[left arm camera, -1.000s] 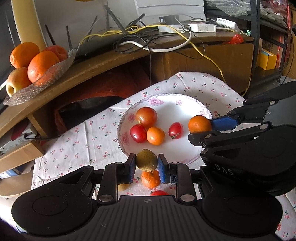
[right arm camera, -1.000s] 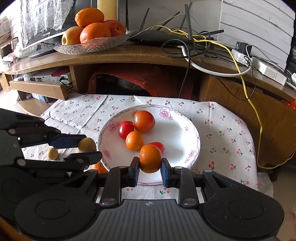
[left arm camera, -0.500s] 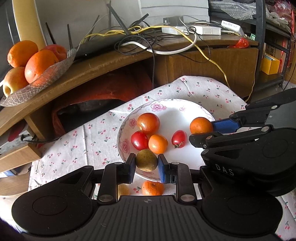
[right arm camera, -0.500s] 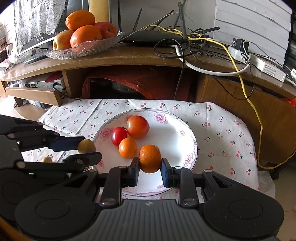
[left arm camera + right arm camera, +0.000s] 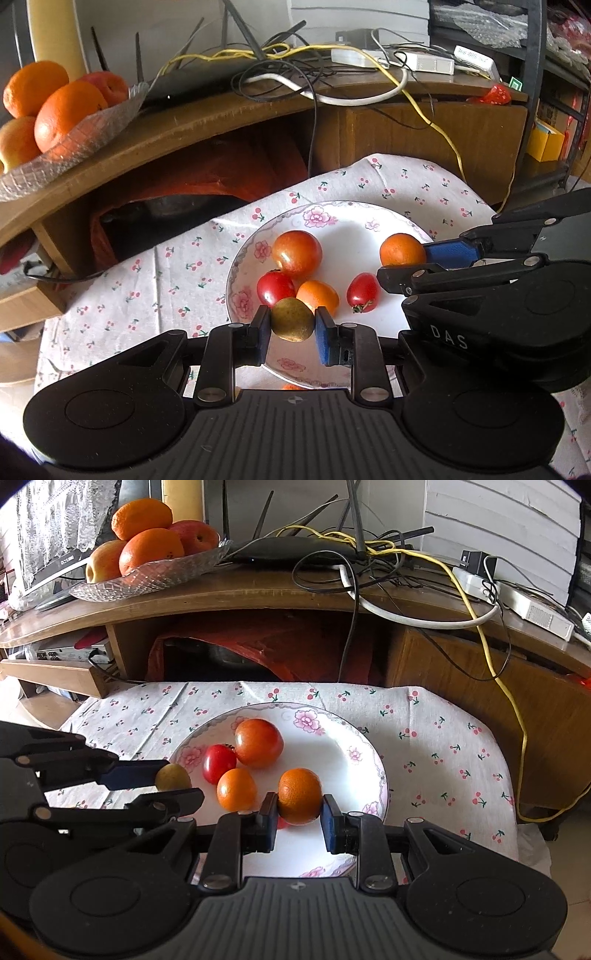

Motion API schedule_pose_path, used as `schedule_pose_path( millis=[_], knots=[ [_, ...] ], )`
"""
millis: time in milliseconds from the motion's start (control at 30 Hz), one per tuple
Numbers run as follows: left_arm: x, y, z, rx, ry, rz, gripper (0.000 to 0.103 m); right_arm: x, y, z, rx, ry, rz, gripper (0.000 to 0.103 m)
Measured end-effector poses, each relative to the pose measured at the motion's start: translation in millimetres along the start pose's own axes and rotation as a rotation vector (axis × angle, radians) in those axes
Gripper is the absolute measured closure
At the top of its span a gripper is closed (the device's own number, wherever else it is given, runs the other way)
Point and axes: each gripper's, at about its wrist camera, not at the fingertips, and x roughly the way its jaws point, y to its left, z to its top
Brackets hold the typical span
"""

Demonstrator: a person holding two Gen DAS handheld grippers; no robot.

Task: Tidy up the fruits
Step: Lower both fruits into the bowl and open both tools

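Observation:
A white flowered plate (image 5: 332, 218) (image 5: 325, 720) lies on the cherry-print cloth. It holds a big red-orange tomato (image 5: 296, 253) (image 5: 258, 742), a red cherry tomato (image 5: 275, 288) (image 5: 218, 763), a small orange (image 5: 318, 296) (image 5: 236, 789) and an oval red tomato (image 5: 362, 291). My left gripper (image 5: 291, 328) (image 5: 173, 784) is shut on a yellow-green fruit (image 5: 292, 319) (image 5: 172, 776) over the plate's near-left rim. Held above the plate's near side is an orange (image 5: 299, 795) (image 5: 402, 250), with my right gripper (image 5: 298, 818) (image 5: 402, 258) shut on it.
A wooden shelf (image 5: 258, 590) behind the table carries a glass dish of oranges and apples (image 5: 147, 550) (image 5: 55, 107), a router and tangled cables (image 5: 369, 554). A sliver of another orange fruit (image 5: 291, 386) shows on the cloth under the left gripper.
Both grippers have moved forward over the plate, each still holding its fruit. The fruits lying on the cloth have slid almost out of the left wrist view.

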Motion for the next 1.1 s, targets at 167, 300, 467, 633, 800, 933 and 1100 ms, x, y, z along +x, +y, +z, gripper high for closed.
schedule_pose_path(
  millis=[167, 300, 467, 633, 800, 933, 1100],
  knots=[
    [10, 1, 0, -0.021, 0.014, -0.012, 0.072, 9, -3, 1, 0.000, 0.010, 0.001, 0.076],
    [18, 3, -1, -0.042, 0.027, -0.021, 0.072, 18, -4, 1, -0.001, 0.022, 0.003, 0.075],
    [25, 8, -2, -0.088, 0.037, -0.054, 0.072, 23, -4, 2, -0.030, 0.012, -0.003, 0.075],
    [26, 10, 0, -0.094, 0.027, -0.053, 0.071, 26, -9, 4, -0.019, 0.001, 0.018, 0.074],
    [27, 13, 3, -0.120, 0.030, -0.064, 0.068, 27, -14, 6, 0.006, 0.002, 0.031, 0.074],
    [26, 13, 2, -0.127, 0.030, -0.065, 0.061, 26, -18, 6, 0.020, 0.005, 0.030, 0.074],
    [21, 8, 2, -0.120, 0.018, -0.060, 0.059, 22, -22, 7, 0.050, 0.003, 0.042, 0.073]
  ],
)
